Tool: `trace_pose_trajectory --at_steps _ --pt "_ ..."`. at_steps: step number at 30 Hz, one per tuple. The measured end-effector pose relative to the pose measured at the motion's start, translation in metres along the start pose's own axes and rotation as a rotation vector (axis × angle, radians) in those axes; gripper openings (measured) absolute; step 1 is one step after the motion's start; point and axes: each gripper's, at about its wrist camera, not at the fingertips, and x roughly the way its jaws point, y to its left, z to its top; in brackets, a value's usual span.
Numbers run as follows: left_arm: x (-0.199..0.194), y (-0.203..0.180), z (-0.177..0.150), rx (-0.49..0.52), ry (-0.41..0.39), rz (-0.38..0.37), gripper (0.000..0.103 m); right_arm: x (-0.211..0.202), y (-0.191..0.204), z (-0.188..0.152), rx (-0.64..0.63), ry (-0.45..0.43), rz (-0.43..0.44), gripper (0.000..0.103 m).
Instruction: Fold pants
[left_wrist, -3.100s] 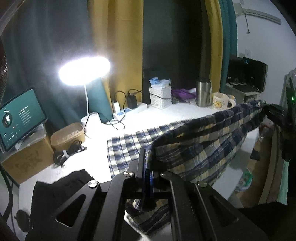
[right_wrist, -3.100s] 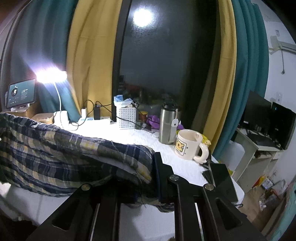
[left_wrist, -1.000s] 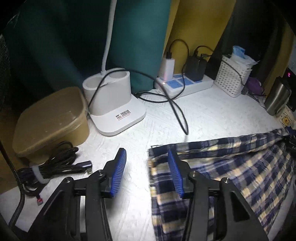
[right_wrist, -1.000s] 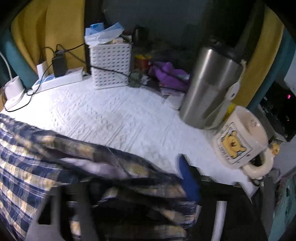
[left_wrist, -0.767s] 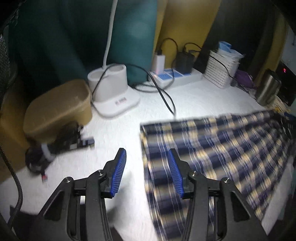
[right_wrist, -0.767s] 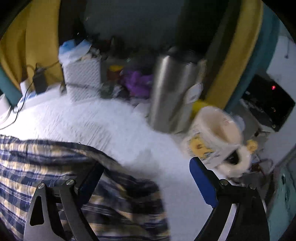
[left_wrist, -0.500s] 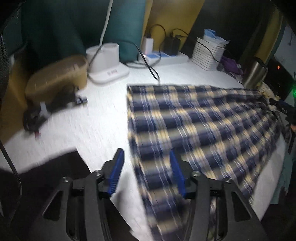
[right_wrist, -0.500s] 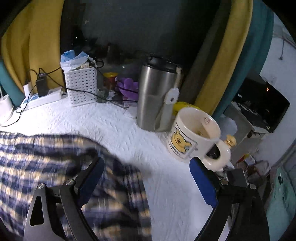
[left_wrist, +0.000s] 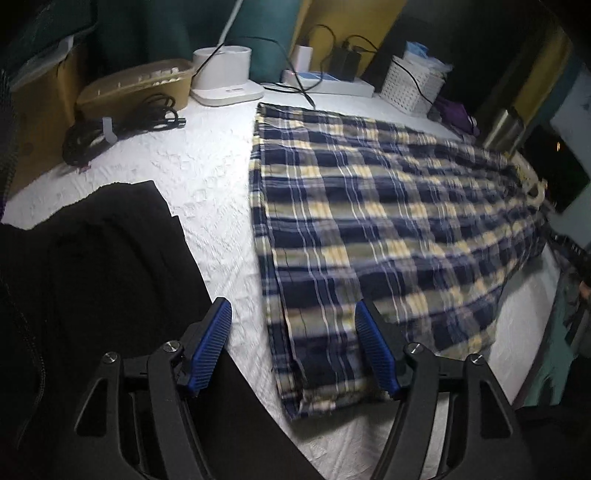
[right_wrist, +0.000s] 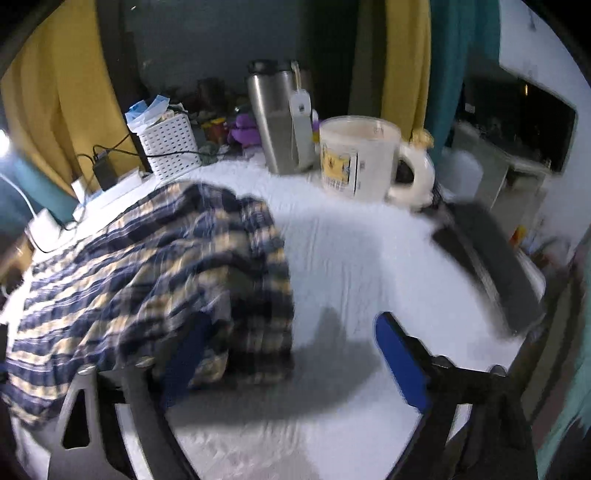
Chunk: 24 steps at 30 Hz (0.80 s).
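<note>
Now the left gripper (left_wrist: 293, 345) is seen with jaws opening, nothing clamped, the plaid pants (left_wrist: 388, 221) spread flat on the white textured table (left_wrist: 207, 177) toward twelve o'clock. Jaws of the right gripper (right_wrist: 291, 358) are closing, still apart, crumpled woven cloth at ten o'clock.

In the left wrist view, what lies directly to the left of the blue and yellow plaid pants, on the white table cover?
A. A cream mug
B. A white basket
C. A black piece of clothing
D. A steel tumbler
C: the black piece of clothing lies left of the blue and yellow plaid pants on the white table cover.
</note>
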Motion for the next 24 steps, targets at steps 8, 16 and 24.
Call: trace_pose_trajectory --at_steps 8,16,24 --pt "0.002 -0.012 -0.011 0.07 -0.041 0.022 0.008 0.023 0.011 -0.017 0.091 0.047 0.158 0.037" --pt "-0.034 -0.019 -0.004 0.09 -0.101 -0.012 0.006 -0.009 0.021 0.013 -0.011 -0.055 0.134 0.031" --pt "-0.013 -0.012 -0.017 0.105 -0.007 0.008 0.006 -0.012 0.013 -0.007 -0.08 0.009 0.102 0.031"
